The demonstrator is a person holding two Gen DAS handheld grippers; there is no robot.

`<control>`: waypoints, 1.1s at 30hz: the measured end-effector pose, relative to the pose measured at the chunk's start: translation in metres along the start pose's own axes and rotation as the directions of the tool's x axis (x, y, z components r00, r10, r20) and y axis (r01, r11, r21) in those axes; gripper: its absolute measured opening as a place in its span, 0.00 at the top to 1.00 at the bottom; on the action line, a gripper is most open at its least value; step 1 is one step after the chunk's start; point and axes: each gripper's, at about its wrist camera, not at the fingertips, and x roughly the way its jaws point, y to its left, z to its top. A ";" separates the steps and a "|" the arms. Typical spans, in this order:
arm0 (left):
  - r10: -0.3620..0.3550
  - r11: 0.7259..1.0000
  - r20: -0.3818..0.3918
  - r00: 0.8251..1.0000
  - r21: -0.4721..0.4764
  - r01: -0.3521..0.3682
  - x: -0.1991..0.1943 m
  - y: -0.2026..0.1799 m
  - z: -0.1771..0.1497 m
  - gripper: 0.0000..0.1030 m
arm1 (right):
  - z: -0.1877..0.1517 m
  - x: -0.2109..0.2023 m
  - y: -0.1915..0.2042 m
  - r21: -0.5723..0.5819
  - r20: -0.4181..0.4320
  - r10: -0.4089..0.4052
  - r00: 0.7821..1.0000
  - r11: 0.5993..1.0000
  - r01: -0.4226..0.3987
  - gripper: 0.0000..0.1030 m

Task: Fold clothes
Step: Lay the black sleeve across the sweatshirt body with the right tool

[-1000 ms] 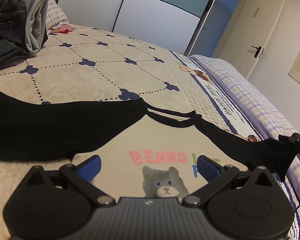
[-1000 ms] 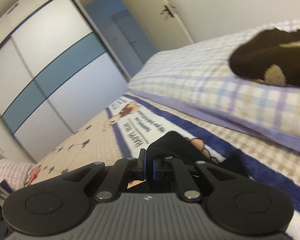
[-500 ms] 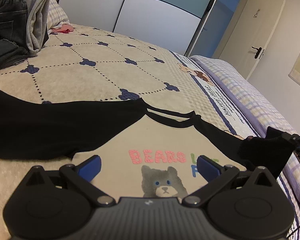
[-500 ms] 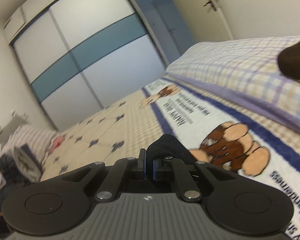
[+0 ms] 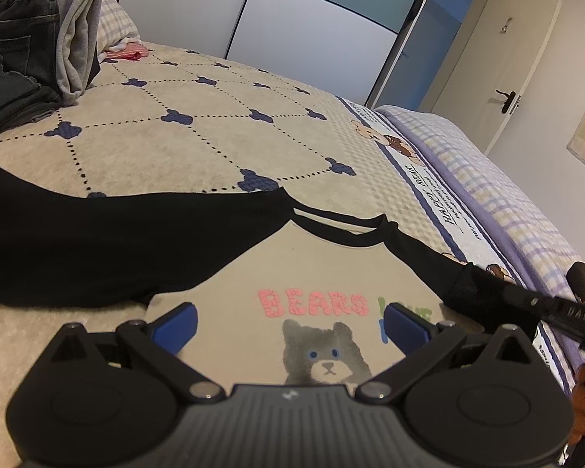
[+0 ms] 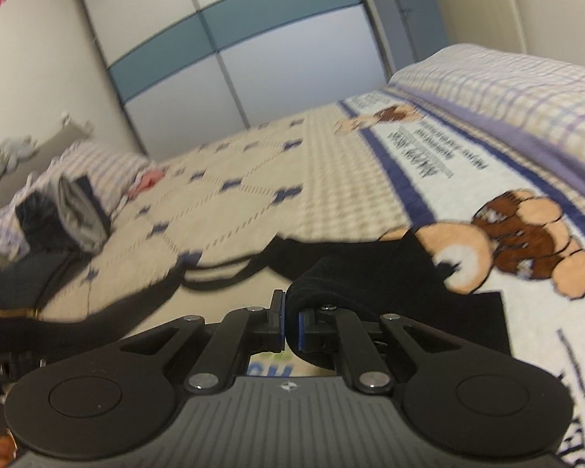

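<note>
A beige raglan sweatshirt with black sleeves and a grey bear print [image 5: 323,273] lies face up on the quilted beige bedspread with navy bear motifs [image 5: 199,132], its body not yet folded. The right gripper [image 6: 291,329] is clamped on the black sleeve cuff [image 6: 323,277] beside the print, while the left gripper [image 5: 288,321] hovers over the print with jaws apart, holding nothing. Judging by this, only the first sleeve fold is under way; the other sleeve and the body remain.

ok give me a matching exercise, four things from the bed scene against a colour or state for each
Things:
1. right gripper
2. left gripper
3. bear shirt's chest panel
4. folded jeans

Colour or state:
A. open over the shirt
B. beige
C. shut on the black sleeve
D. dark, at the far end of the bed

Pairs: 1-C, 2-A, 3-B, 4-D
</note>
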 end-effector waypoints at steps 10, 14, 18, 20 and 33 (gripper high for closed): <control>-0.001 1.000 -0.008 1.000 0.003 0.001 0.002 0.000 0.000 0.01 | -0.029 0.029 0.021 -0.082 -0.193 -0.019 0.981 0.997 0.003 0.94; 0.000 1.000 -0.010 1.000 0.003 0.000 0.002 0.000 0.000 0.01 | -0.036 0.037 0.019 -0.077 -0.241 -0.028 0.970 0.997 0.009 0.93; 0.002 1.000 -0.012 1.000 0.001 -0.002 0.002 0.001 0.000 0.01 | -0.042 0.043 0.019 -0.077 -0.268 -0.032 0.963 0.997 0.012 0.93; 0.005 1.000 -0.013 1.000 0.002 -0.005 0.003 0.001 0.000 0.01 | -0.042 0.043 0.020 -0.078 -0.270 -0.033 0.962 0.997 0.013 0.92; 0.005 1.000 -0.018 1.000 0.006 -0.005 0.002 0.001 0.000 0.01 | -0.037 0.034 0.024 -0.067 -0.308 -0.025 0.951 0.998 0.005 0.69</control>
